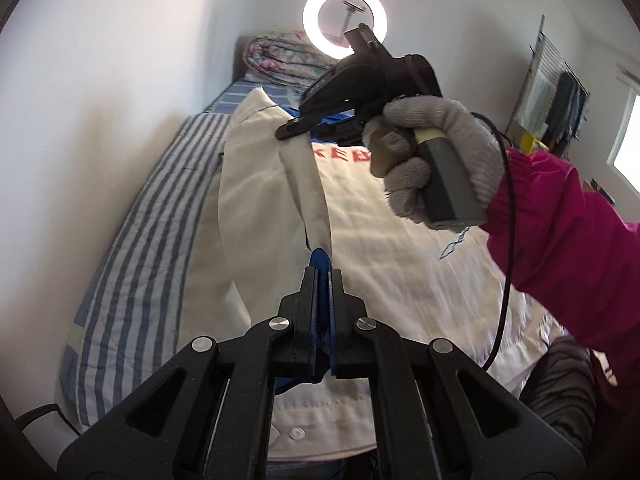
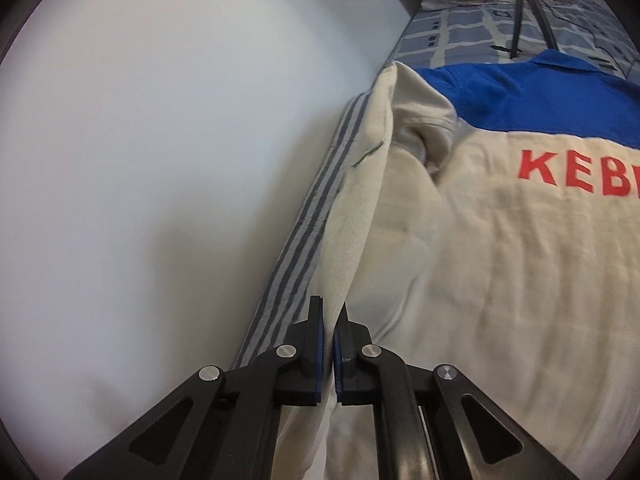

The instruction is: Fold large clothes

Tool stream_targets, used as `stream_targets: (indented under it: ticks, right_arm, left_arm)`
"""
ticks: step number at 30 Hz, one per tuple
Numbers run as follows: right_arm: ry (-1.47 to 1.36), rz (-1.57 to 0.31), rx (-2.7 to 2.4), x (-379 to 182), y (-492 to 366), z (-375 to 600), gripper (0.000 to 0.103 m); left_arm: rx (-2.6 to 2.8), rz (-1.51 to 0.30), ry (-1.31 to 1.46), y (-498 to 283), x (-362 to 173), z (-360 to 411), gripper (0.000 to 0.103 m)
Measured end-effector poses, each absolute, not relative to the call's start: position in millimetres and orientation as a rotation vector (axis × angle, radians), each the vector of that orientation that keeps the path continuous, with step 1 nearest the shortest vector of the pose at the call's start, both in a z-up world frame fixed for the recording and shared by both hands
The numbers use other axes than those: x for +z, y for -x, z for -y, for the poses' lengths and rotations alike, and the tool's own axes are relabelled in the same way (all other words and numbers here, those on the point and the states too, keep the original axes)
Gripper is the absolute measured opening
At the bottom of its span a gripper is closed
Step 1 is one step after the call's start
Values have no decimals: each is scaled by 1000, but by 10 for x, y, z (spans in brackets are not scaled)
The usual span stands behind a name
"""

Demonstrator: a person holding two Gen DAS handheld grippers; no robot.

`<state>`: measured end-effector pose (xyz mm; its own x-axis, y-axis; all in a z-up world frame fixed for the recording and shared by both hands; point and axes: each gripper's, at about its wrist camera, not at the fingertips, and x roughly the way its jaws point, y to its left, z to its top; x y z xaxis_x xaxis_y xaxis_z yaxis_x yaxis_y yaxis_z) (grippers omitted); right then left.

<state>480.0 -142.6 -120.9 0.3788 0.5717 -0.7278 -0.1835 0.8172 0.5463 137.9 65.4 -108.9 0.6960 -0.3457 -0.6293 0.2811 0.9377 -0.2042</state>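
Observation:
A cream jacket [image 1: 400, 208] with a blue yoke and red letters lies back-up on the bed; the right wrist view shows it too [image 2: 500, 260]. One sleeve [image 1: 308, 184] is lifted off it and stretched between both grippers. My left gripper [image 1: 322, 276] is shut on the sleeve's blue cuff [image 1: 320, 258]. Higher along the sleeve, my right gripper [image 1: 285, 133] is held by a grey-gloved hand [image 1: 440, 148]. In its own view the right gripper [image 2: 330, 308] has its jaws shut, with a fold of cream sleeve cloth [image 2: 348, 240] pinched between the pads.
The bed has a blue-and-white striped sheet [image 1: 132, 240] and runs along a white wall [image 1: 100, 100] on the left. A rolled floral quilt [image 1: 280, 60] and a ring light [image 1: 344, 20] on a tripod [image 2: 518, 28] stand at the bed's head. A pink-sleeved arm [image 1: 560, 220] crosses from the right.

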Motion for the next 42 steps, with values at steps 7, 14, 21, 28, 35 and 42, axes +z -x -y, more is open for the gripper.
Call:
stream_targets:
  ticks: [7, 14, 21, 28, 35, 42]
  right_arm:
    - [-565, -1098, 418, -1531, -4139, 2203, 1]
    - [-582, -1240, 339, -2181, -3735, 2461, 6]
    - [-547, -1274, 372, -2280, -3599, 2346, 20]
    - [-542, -1304, 433, -2364, -3411, 2222, 27]
    - [-531, -1306, 485, -2365, -3311, 2095, 4]
    - [-525, -1284, 593, -2143, -3255, 1781, 3]
  left_arm:
    - [-436, -783, 29, -1102, -1162, -342, 2]
    - [-420, -851, 199, -1013, -1243, -606, 47]
    - [-351, -975, 458, -1169, -1539, -1139, 47]
    - [-391, -1138, 646, -1396, -2067, -1159, 47]
    - [-408, -1127, 605, -1434, -2022, -1062, 3]
    - [-284, -934, 574, -1144, -1496, -1666, 3]
